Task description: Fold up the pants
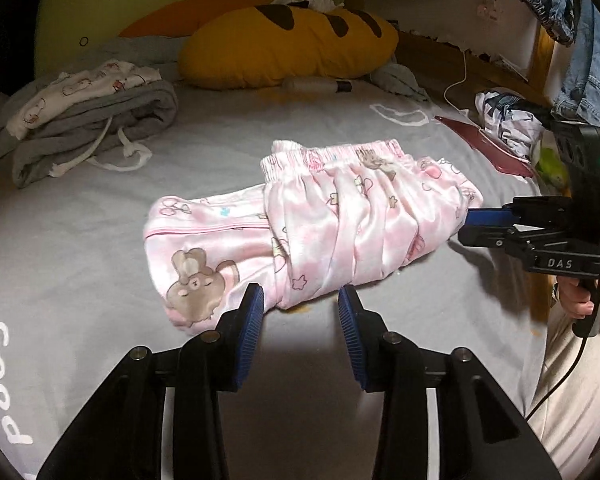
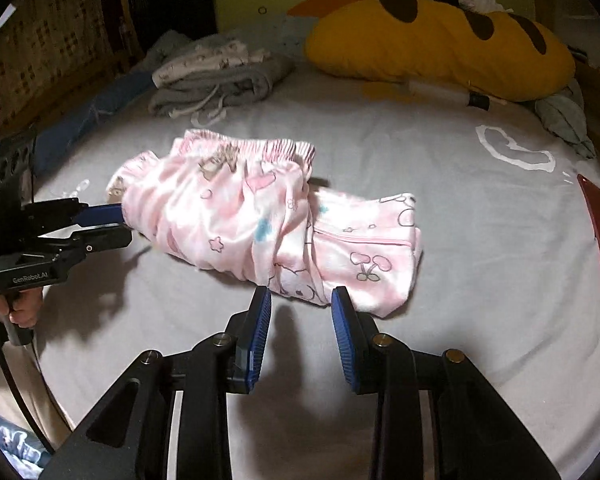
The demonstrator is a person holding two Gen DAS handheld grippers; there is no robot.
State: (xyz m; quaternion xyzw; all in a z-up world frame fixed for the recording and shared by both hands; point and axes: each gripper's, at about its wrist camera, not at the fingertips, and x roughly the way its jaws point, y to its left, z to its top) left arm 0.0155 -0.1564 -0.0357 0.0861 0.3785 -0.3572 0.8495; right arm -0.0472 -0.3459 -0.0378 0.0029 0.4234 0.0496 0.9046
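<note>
Tools first: left tool [image 1: 301, 296] partly open, blue pads straddling the near end of the pink pants [image 1: 340, 216], no fabric pinched as far as visible. Same deal with the right tool [image 2: 302, 296]: partly open at the opposite end of the bundle, pads just off the cloth, nothing gripped. Probably lined up one per end for lifting both ends together into another fold, though only a guess.

Pants already bundled into a short, lumpy packet in the middle of the bed [image 1: 220, 140], elastic waistband on the far side, one leg section poking out from under the wrapped part. Looks a bit loose, so likely to flop open if lifted from one side only.

Further out: grey folded clothes [image 1: 100, 120] far left in the left wrist view, well apart, likely the finished pile. Yellow pillow [image 1: 284, 48] at the far end.
</note>
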